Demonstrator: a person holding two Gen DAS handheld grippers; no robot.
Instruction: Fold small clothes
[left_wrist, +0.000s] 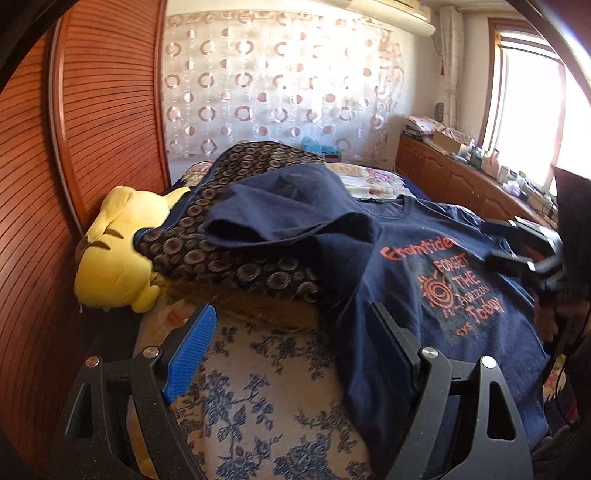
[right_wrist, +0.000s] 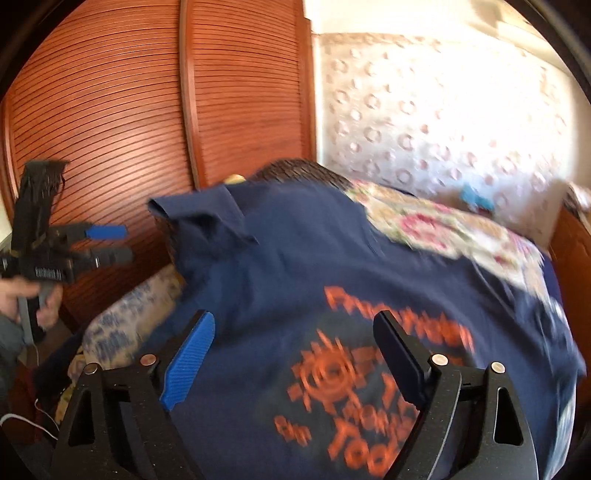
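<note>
Both tools, left and right, are hovering spread and empty over the navy printed cotton T-shirt, whose sleeve is draping over a dark ring-patterned cushion and risking a lopsided fold.

T-shirt lies spread on the bed, one sleeve draped over a patterned cushion to its left. Plush toy sits left of the cushion, against the wardrobe door.

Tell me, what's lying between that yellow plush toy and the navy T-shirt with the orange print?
A dark circle-patterned cushion lies between the yellow plush toy and the navy T-shirt, whose sleeve drapes over it. The left wrist view shows this.
</note>
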